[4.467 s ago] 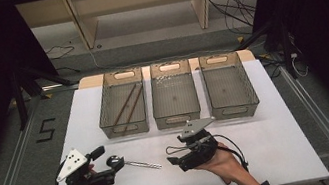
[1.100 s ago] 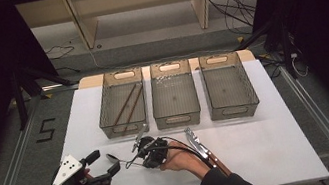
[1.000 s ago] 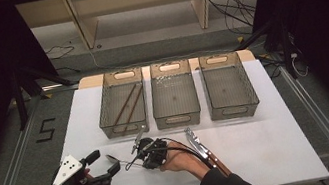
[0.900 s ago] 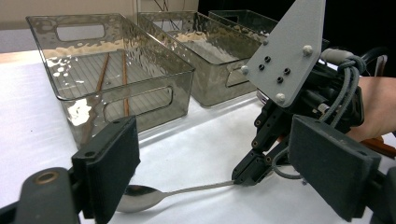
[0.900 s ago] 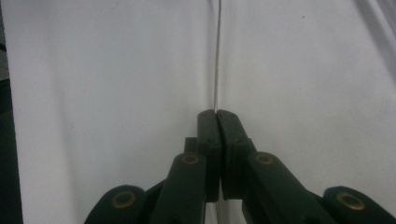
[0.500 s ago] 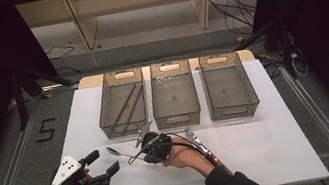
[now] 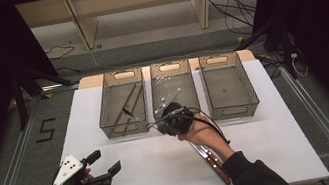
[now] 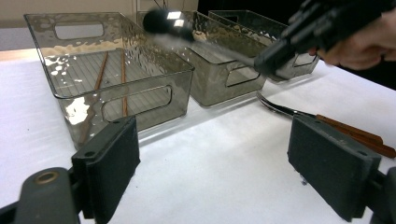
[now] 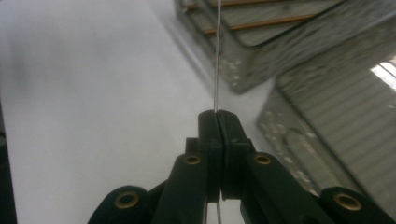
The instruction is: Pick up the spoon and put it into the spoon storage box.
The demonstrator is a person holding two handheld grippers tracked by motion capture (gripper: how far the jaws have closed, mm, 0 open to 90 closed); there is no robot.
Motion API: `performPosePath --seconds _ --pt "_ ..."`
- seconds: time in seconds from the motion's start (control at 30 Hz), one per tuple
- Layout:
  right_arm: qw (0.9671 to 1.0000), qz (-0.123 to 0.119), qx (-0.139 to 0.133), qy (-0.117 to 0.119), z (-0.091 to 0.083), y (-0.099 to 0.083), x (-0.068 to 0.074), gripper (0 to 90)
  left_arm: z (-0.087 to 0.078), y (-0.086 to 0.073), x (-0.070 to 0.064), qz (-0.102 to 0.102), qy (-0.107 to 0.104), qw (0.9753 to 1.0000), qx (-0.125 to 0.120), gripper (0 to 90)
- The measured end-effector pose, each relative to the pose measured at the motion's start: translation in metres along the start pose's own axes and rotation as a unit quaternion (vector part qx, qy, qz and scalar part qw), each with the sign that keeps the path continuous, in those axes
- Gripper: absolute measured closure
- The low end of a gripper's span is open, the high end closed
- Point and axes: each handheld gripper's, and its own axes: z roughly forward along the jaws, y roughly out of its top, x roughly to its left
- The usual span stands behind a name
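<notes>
My right gripper (image 7: 162,121) hangs at the near end of the middle bin (image 7: 190,84), shut on a thin metal spoon (image 8: 164,22). The spoon's bowl shows blurred in the left gripper view, raised over the bins, and its handle runs back to the right gripper (image 8: 275,58). In the right gripper view the spoon (image 9: 217,60) sticks out edge-on from the closed jaws (image 9: 217,114). My left gripper (image 7: 105,162) rests low at the table's near left, open, with nothing between its pads (image 8: 112,161).
Three clear bins stand in a row at the back; the left bin (image 7: 105,113) holds brown chopsticks (image 7: 126,104), and the right bin (image 7: 248,89) stands beside the middle one. A fork (image 8: 280,108) and another wooden-handled utensil (image 7: 213,161) lie under the right forearm.
The right gripper has lifted the spoon off the table and carried it away from the person, up to the near end of the middle bin. The left gripper has stayed put.
</notes>
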Motion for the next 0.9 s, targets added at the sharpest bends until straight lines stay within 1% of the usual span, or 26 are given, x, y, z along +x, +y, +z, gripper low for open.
performPosePath --seconds 0.17,0.2,0.27,0.3,0.4,0.43,0.57,0.63,0.73,0.8,0.9 --pt "0.9989 0.032 -0.022 -0.027 -0.017 0.002 -0.022 89.9 0.0 0.0 0.001 -0.003 -0.001 1.0 0.0 16.2" --pt "0.9981 0.045 -0.025 -0.034 -0.02 0.003 -0.026 89.9 0.0 0.0 0.001 -0.003 -0.001 1.0 0.0 16.2" --pt "0.9967 0.061 -0.029 -0.046 -0.024 0.004 -0.036 89.9 0.0 0.0 0.001 -0.003 -0.001 1.0 0.0 16.2" --pt "0.996 0.064 -0.032 -0.053 -0.025 0.004 -0.04 89.9 0.0 0.0 0.001 -0.003 -0.001 1.0 0.0 16.2" --pt "0.9932 0.085 -0.034 -0.072 -0.03 0.005 -0.052 89.9 0.0 -0.001 0.001 -0.003 -0.001 1.0 0.0 16.1" --pt "0.9924 0.092 -0.033 -0.075 -0.031 0.006 -0.055 89.9 0.0 -0.001 0.001 -0.003 -0.001 1.0 0.001 16.2" --pt "0.9892 0.11 -0.028 -0.093 -0.031 0.006 -0.068 89.9 0.0 -0.001 0.001 -0.003 -0.001 1.0 0.0 16.1" --pt "0.9877 0.122 -0.026 -0.095 -0.03 0.007 -0.073 89.8 0.001 -0.001 0.001 -0.003 -0.001 1.0 -0.001 16.2" --pt "0.9854 0.133 -0.023 -0.105 -0.027 0.008 -0.078 89.8 0.001 -0.001 0.001 -0.003 -0.001 1.0 -0.001 16.1" --pt "0.9843 0.139 -0.024 -0.106 -0.025 0.008 -0.081 89.8 0.001 -0.001 0.001 -0.003 -0.001 1.0 -0.001 16.2" --pt "0.9826 0.148 -0.017 -0.111 -0.02 0.008 -0.085 89.8 0.001 -0.001 0.001 -0.003 -0.002 1.0 -0.001 16.2"
